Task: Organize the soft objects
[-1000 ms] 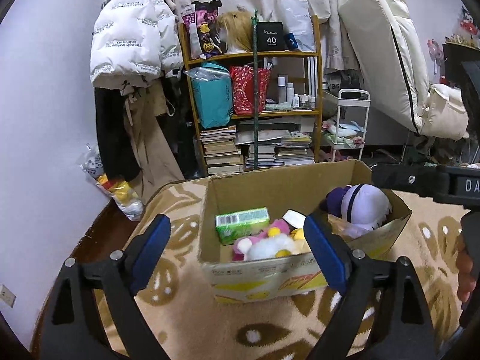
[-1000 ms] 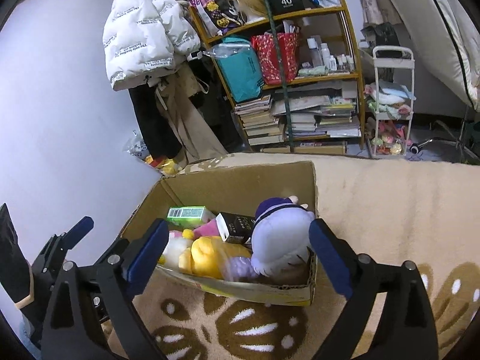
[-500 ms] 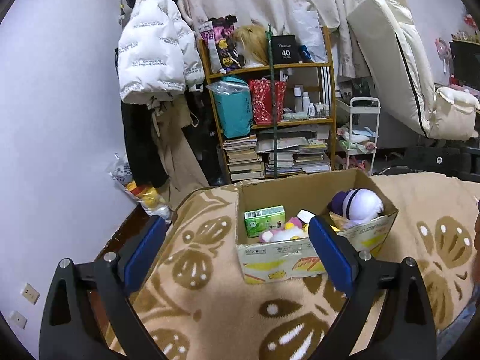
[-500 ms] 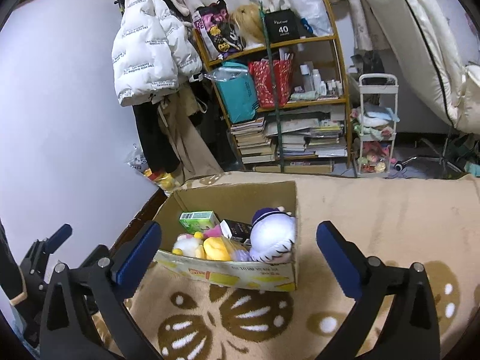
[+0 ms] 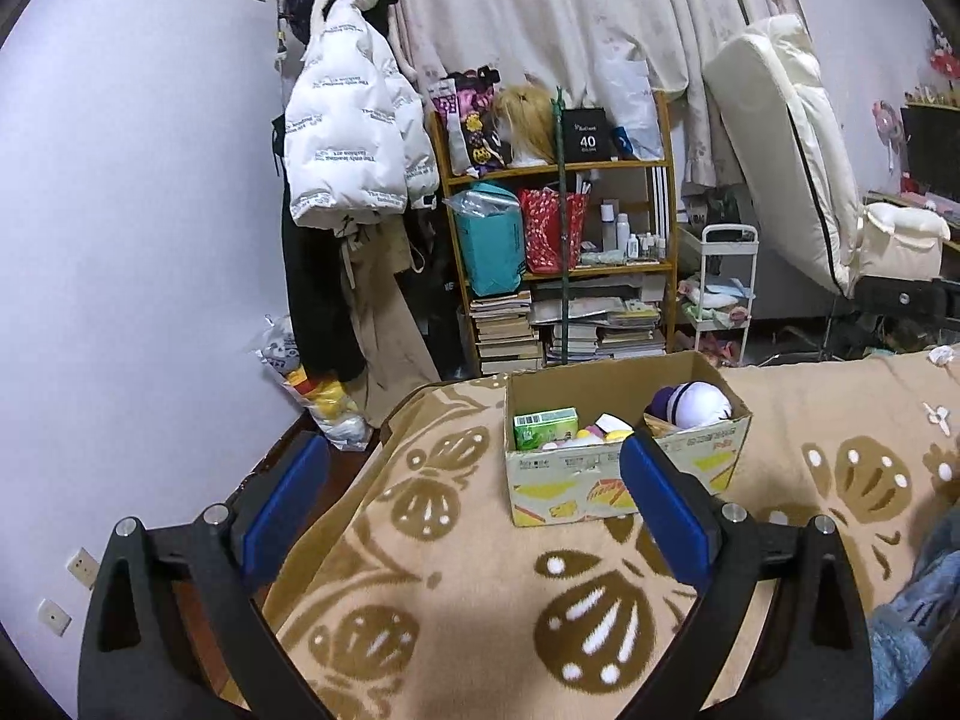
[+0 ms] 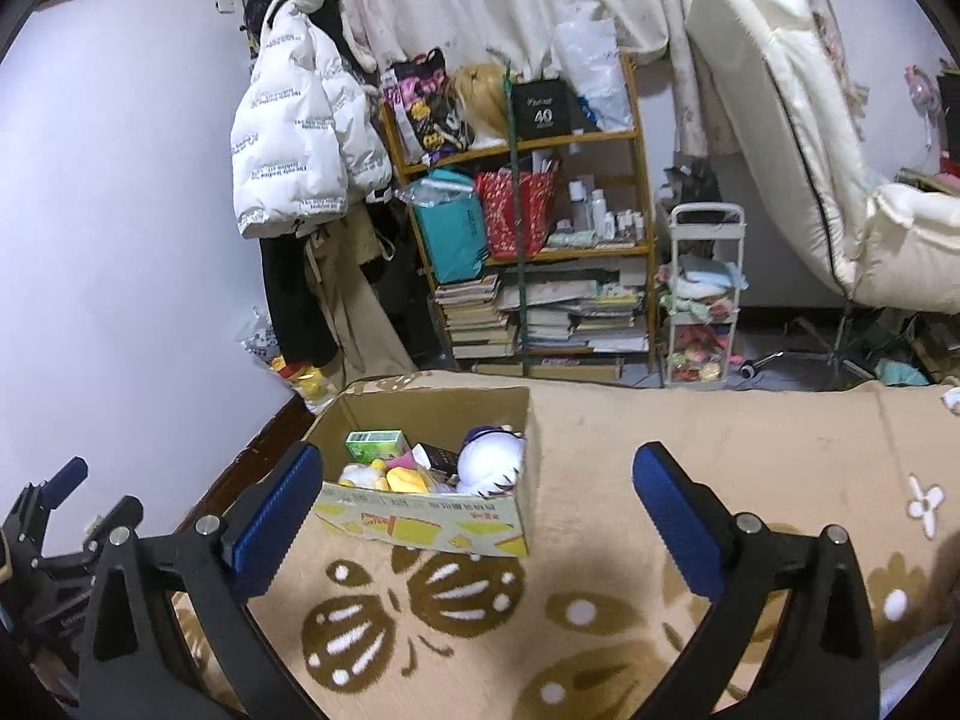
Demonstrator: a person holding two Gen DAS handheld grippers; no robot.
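Across the far side of the room a pale curtain point(image 5: 540, 30) hung behind a wooden shelf unit point(image 5: 558, 264) crammed with bags, bottles and stacked books, and a cream mattress point(image 5: 780, 150) leaned against the wall to its right. A white puffer jacket point(image 5: 348, 144) hung left of the shelves, with a small white trolley point(image 6: 705, 312) standing between shelf and mattress. Nearer us lay the beige blanket point(image 5: 480, 588) with its brown leaf pattern, and on it sat the cardboard box point(image 5: 606, 480), open at the top. Inside it we saw a white and purple plush toy point(image 6: 489, 459) at the right end, a yellow plush toy point(image 6: 405, 480) lower down, and a green carton point(image 5: 543, 426) against the left wall; the other things between them were too crowded to name. Our left gripper point(image 5: 474, 504) hung over the blanket in front of the box, its jaws opening and already spread wide, with nothing between the blue pads; its right pad cut across the box's front corner. Our right gripper point(image 6: 477, 507) was likewise spread wide and empty, its left pad overlapping the box's left corner. A blue fuzzy thing point(image 5: 912, 630) at the right edge was cut off, and we could not tell what it was.
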